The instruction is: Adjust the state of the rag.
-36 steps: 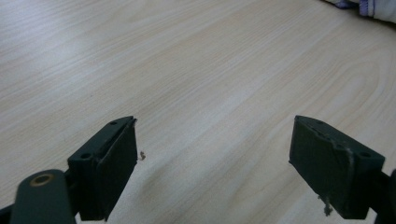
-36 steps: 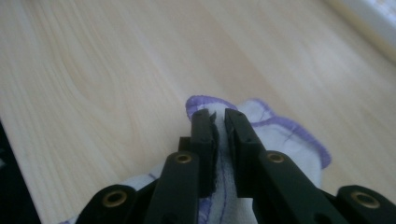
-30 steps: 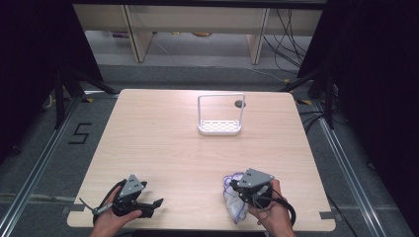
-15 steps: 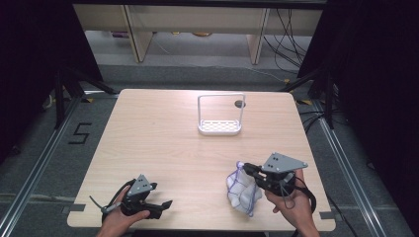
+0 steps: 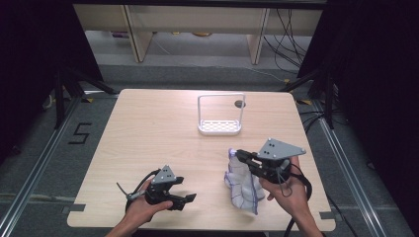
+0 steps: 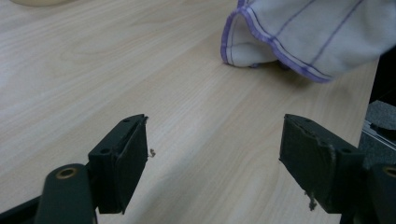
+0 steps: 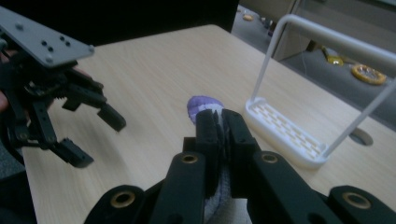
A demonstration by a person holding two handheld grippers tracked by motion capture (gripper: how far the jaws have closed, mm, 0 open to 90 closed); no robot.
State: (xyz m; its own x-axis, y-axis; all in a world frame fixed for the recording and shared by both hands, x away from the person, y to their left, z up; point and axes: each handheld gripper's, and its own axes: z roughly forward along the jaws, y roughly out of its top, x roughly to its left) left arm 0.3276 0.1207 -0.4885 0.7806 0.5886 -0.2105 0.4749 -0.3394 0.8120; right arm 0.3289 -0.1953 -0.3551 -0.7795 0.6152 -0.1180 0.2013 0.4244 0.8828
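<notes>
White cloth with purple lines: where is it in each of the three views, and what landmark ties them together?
High view: cloth hangs lower right of centre, pinched by the right gripper.
Left gripper view: top right, its lower edge on the table.
Right gripper view: purple corner sticking out between the shut fingers, centre.
Shared landmark: the light wood table; the white rack shows in the high and right gripper views.
</notes>
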